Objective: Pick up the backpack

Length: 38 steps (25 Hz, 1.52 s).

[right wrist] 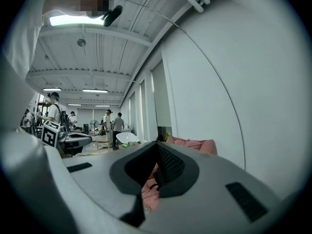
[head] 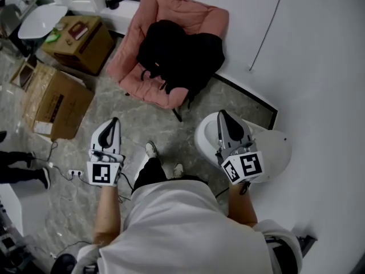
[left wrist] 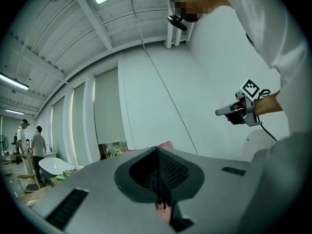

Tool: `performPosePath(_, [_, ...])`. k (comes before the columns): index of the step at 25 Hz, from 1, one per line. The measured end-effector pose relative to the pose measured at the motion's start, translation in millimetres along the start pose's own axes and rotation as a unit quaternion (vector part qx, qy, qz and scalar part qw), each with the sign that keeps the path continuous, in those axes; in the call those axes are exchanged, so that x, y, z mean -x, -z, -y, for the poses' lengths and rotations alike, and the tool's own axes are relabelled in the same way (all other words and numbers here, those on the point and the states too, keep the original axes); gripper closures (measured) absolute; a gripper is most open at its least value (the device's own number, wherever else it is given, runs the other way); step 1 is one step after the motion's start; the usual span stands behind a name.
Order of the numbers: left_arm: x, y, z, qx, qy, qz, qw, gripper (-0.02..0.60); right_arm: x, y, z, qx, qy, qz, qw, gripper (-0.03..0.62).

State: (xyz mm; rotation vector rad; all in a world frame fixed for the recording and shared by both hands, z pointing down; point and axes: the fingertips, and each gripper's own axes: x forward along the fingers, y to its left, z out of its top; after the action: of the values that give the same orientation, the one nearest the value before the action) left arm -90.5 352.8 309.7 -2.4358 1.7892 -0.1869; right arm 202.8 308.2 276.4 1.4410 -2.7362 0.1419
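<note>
Two grippers were up in the head view, both pointing away from the person, toward the chair. Left gripper [head: 116,120] and right gripper [head: 221,113] each came to a narrow closed tip, empty. The backpack [head: 179,56], black, lay slumped in the seat of a pink chair [head: 188,13] against the white wall, well apart from both grippers, untouched. Straps hung over the chair's front edge. Two cardboard boxes [head: 57,101] sat on the marbled floor [head: 131,121] to the left. A white round stool [head: 274,147] was below the right gripper.

Left gripper view: jaws pressed together along the centre seam, nothing between them. Only a sliver of pink showed through the small gap at the base. A corner of the pink chair peeked over the jaw tops. The right gripper was in frame at the upper right, held level. Some people [left wrist: 30,139] stood far off on the left by a white tub [left wrist: 54,165].

Right gripper view: jaws met at the tips, nothing gripped. Pink fabric and a dark bit showed through the gap lower down; couldn't tell whether the dark bit was the backpack. The chair's back stood beyond, to the right of the jaws.
</note>
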Motion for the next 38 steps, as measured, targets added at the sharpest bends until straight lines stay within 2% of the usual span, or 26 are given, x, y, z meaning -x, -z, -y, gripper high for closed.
performPosePath(9, [-77, 39, -46, 0.04, 0.031, 0.0, 0.9987, 0.565, -77, 7, 10, 0.01, 0.026, -0.041, 0.999, 0.572])
performPosePath(15, [-145, 49, -104, 0.06, 0.057, 0.013, 0.9965, 0.565, -165, -12, 9, 0.017, 0.028, -0.047, 0.998, 0.572])
performPosePath(21, [-186, 59, -156, 0.078, 0.083, 0.019, 0.9933, 0.565, -238, -26, -10, 0.031, 0.033, -0.056, 0.997, 0.572])
performPosePath(25, [-207, 65, -163, 0.077, 0.109, 0.021, 0.9909, 0.565, -257, -23, -14, 0.029, 0.037, -0.065, 0.997, 0.572])
performPosePath(31, [-230, 70, -163, 0.103, 0.133, 0.024, 0.9855, 0.564, -279, -25, -10, 0.036, 0.047, -0.073, 0.996, 0.572])
performPosePath(38, [-261, 69, -158, 0.1, 0.14, 0.013, 0.985, 0.563, -295, -23, 18, 0.021, 0.05, -0.07, 0.996, 0.572])
